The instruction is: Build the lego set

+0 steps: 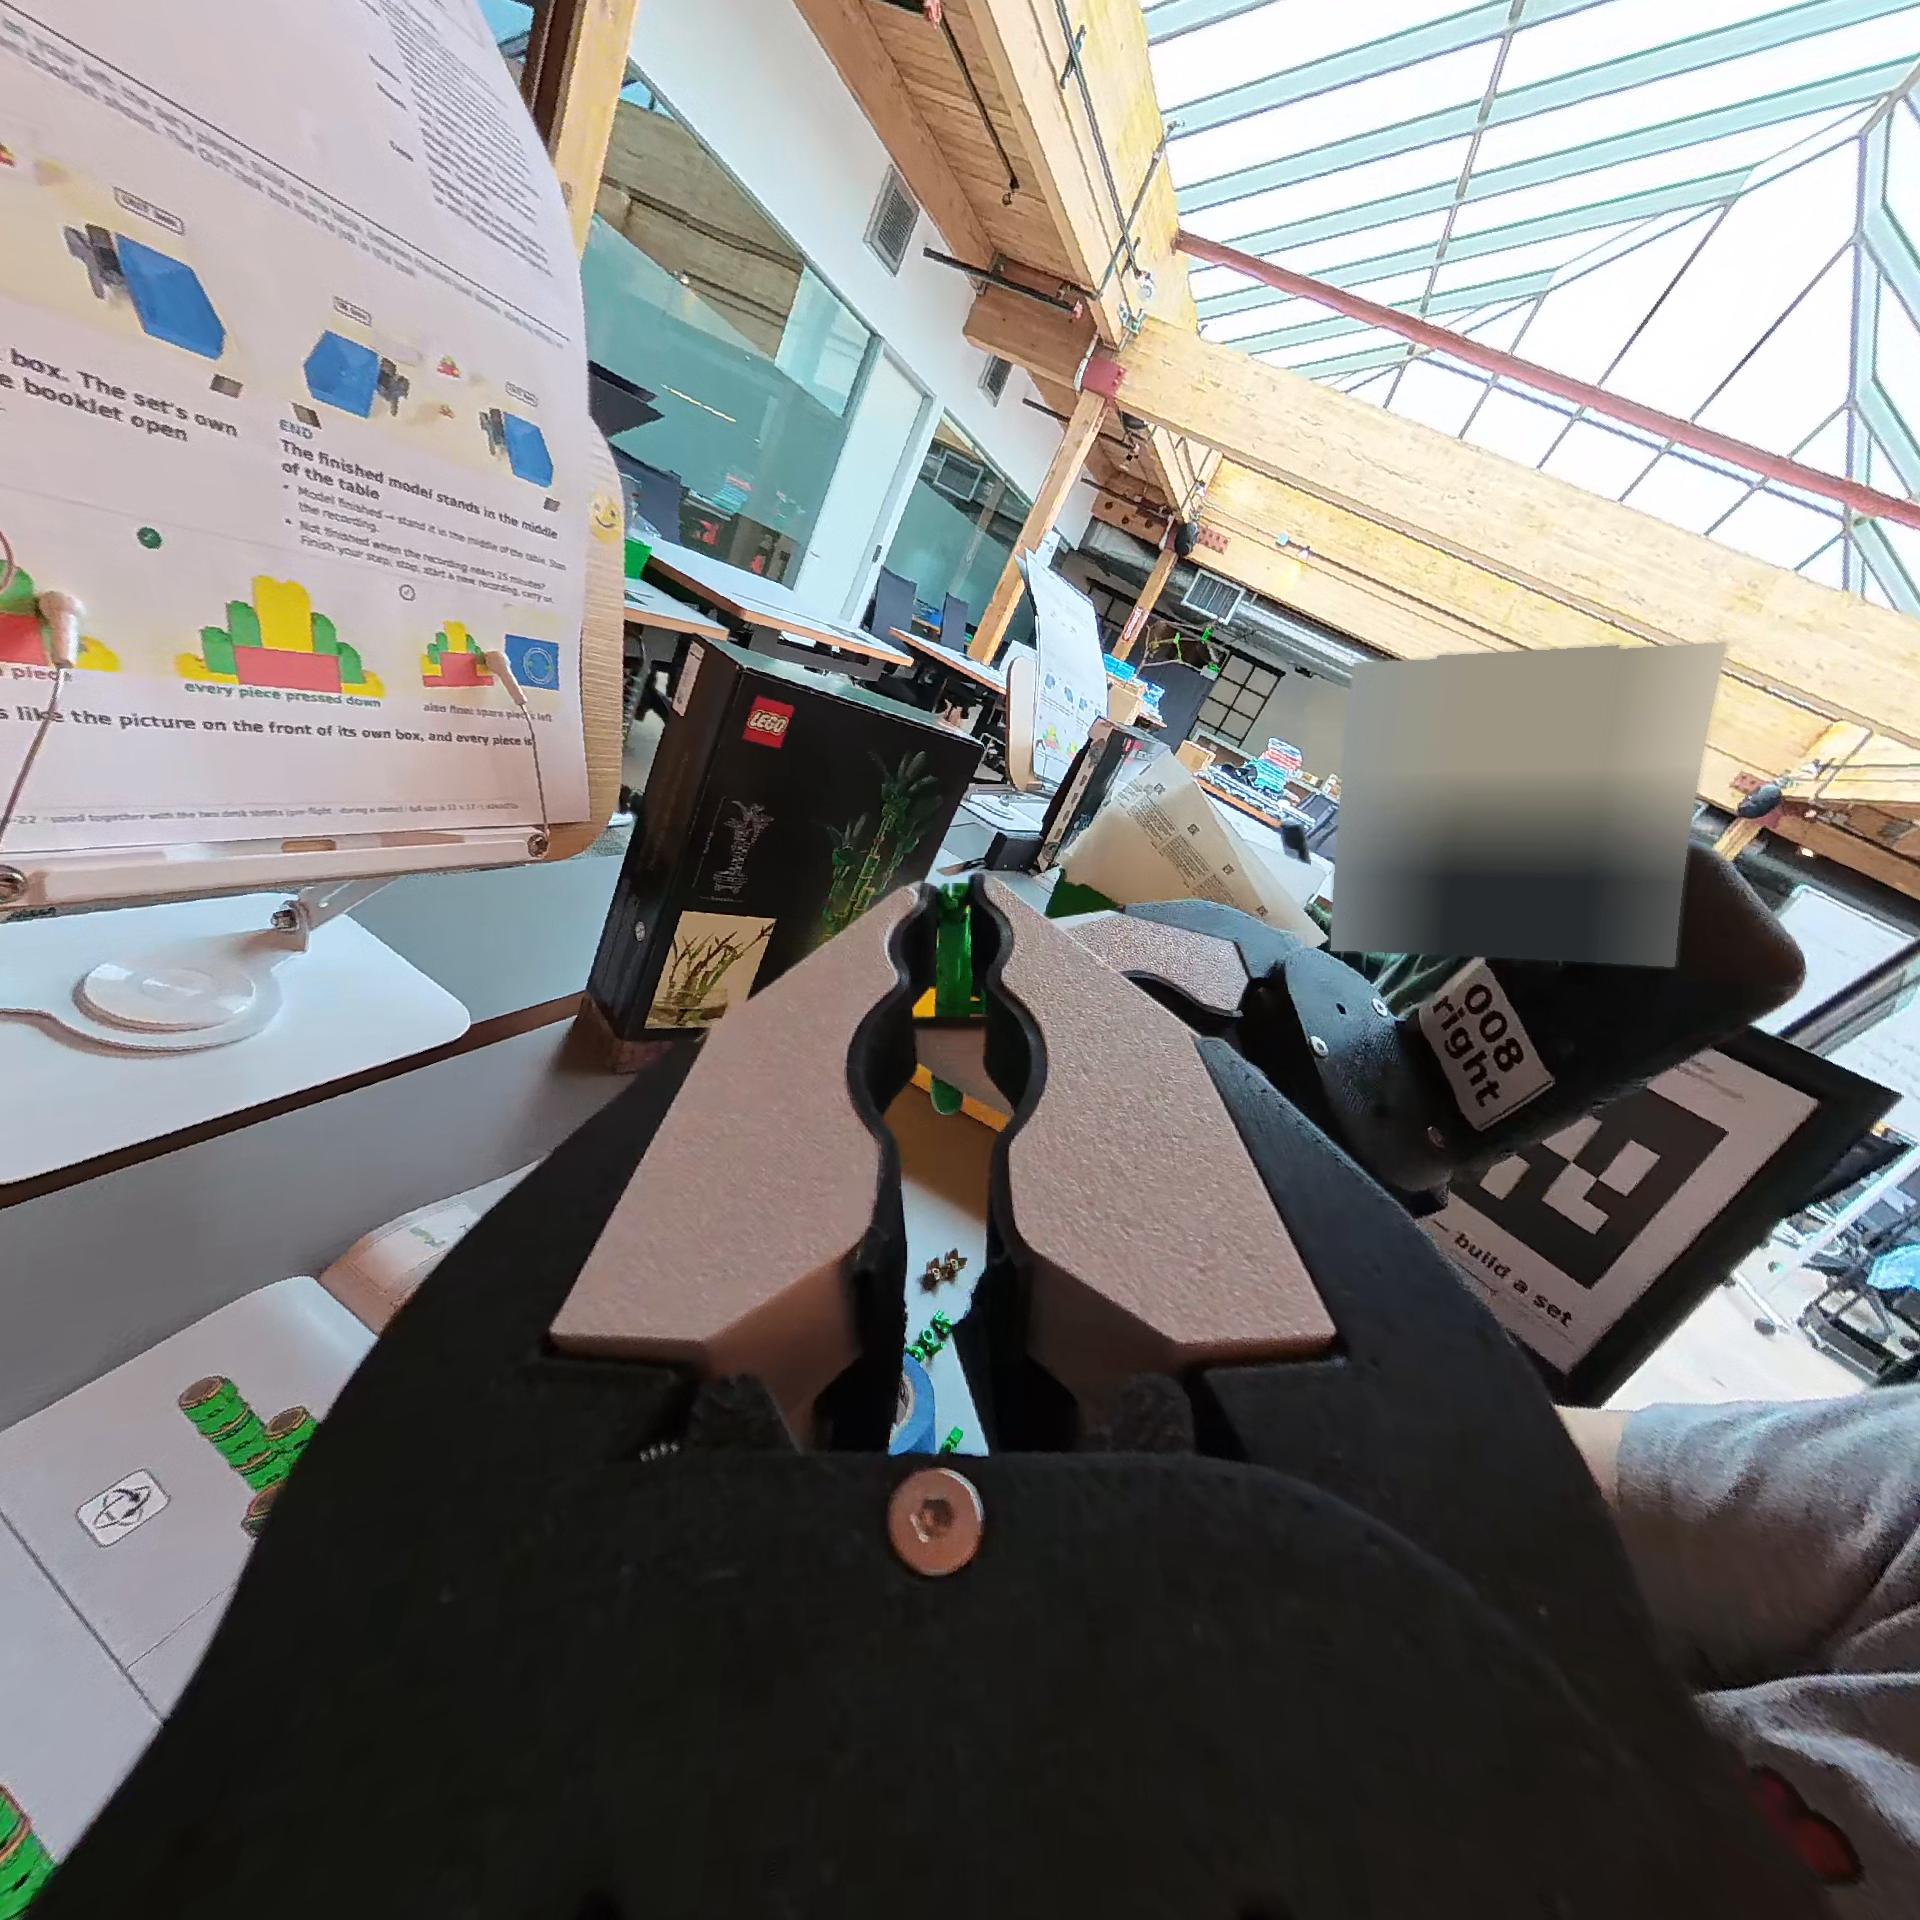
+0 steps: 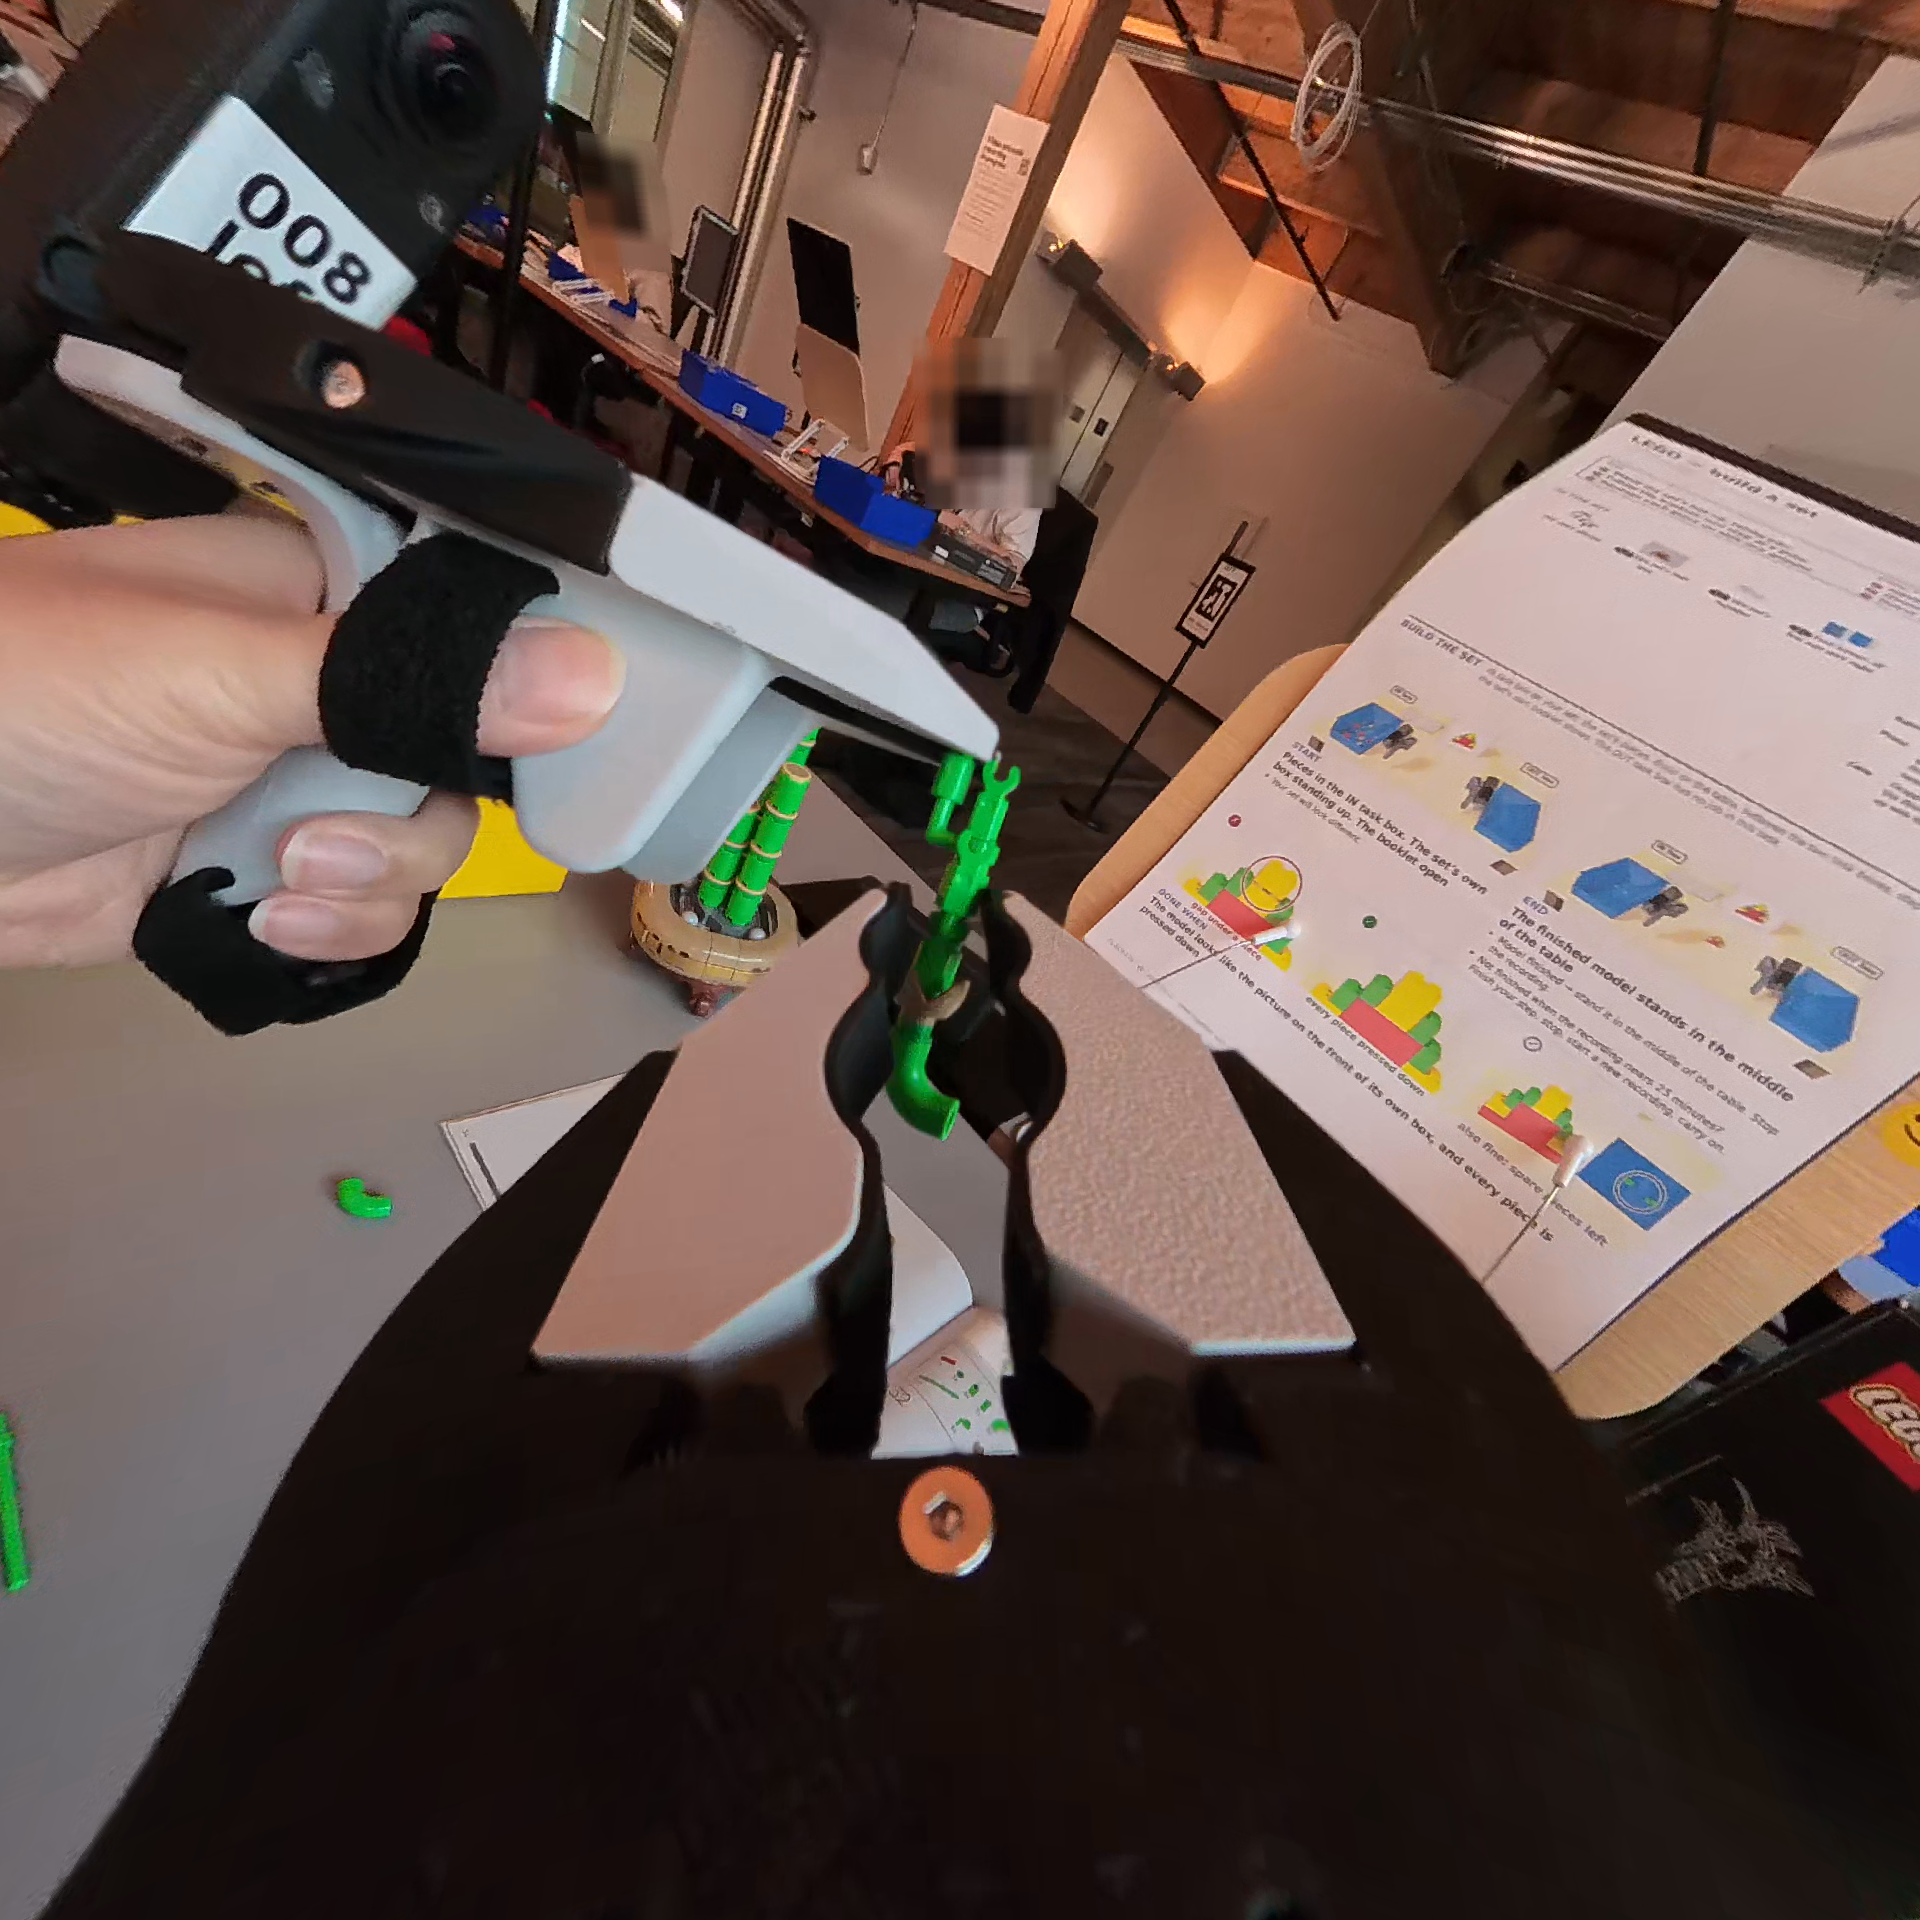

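The right gripper [image 2: 940,1013] is clamped on a green stem assembly [image 2: 951,925], long axis upright and leaning slightly. The left gripper [image 2: 961,750] pinches the stem's top, nearly closed. The bamboo model [image 2: 748,862] stands on the table behind, to their left.

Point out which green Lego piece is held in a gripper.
The thin green stem clamped in the right gripper; the small curved piece lies loose on the table.

Printed instruction sheet [image 1: 291,416], red logo [image 1: 767,723] on black box [image 1: 727,883], white numbered sticker [image 1: 1481,1044], framed sign [image 1: 1621,1195].
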### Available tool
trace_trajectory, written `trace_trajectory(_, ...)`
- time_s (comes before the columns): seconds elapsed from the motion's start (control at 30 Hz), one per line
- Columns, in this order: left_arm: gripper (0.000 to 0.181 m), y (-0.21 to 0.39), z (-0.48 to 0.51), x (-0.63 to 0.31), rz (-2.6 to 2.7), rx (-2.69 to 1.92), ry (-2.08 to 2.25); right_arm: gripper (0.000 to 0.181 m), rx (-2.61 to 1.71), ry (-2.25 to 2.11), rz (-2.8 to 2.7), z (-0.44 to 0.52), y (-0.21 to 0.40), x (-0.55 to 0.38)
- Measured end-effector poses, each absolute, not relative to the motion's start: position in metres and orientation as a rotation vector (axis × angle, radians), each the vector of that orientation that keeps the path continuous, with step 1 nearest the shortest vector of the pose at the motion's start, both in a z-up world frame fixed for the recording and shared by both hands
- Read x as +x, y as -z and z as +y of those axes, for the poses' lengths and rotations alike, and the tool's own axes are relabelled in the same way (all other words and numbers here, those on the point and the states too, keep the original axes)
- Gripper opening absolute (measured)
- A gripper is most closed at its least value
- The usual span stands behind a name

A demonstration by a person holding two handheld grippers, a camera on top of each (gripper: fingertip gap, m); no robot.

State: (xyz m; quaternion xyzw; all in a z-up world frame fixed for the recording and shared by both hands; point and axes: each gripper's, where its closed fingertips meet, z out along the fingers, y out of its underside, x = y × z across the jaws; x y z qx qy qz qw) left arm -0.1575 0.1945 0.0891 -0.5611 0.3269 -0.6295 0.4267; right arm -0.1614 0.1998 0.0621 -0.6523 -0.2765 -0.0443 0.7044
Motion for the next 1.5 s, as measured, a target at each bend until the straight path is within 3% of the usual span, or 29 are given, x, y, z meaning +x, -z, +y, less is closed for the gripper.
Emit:
trace_trajectory(0.67, 0.007, -0.094, 0.179, -0.155, 0.951, -1.282, 1.621, 0.005, -1.528, -0.295, -0.567, 0.193, -0.066, -0.159)
trace_trajectory(0.77, 0.018, -0.099, 0.182, -0.158, 0.887, -1.277, 1.694, 0.004, -1.510, -0.184, -0.568, 0.194, -0.068, -0.154)
trace_trajectory(0.8, 0.030, -0.103, 0.185, -0.161, 0.847, -1.275, 1.723, 0.004, -1.498, -0.108, -0.574, 0.195, -0.069, -0.151)
trace_trajectory(0.97, 0.032, -0.098, 0.187, -0.160, 0.851, -1.346, 1.656, 0.004, -1.421, 0.208, -0.599, 0.195, -0.077, -0.143)
trace_trajectory(1.2, 0.009, -0.091, 0.181, -0.147, 0.904, -1.362, 1.508, 0.005, -1.380, 0.327, -0.603, 0.193, -0.081, -0.142)
trace_trajectory(1.5, 0.003, -0.091, 0.181, -0.147, 0.908, -1.328, 1.495, 0.004, -1.380, 0.335, -0.615, 0.194, -0.080, -0.142)
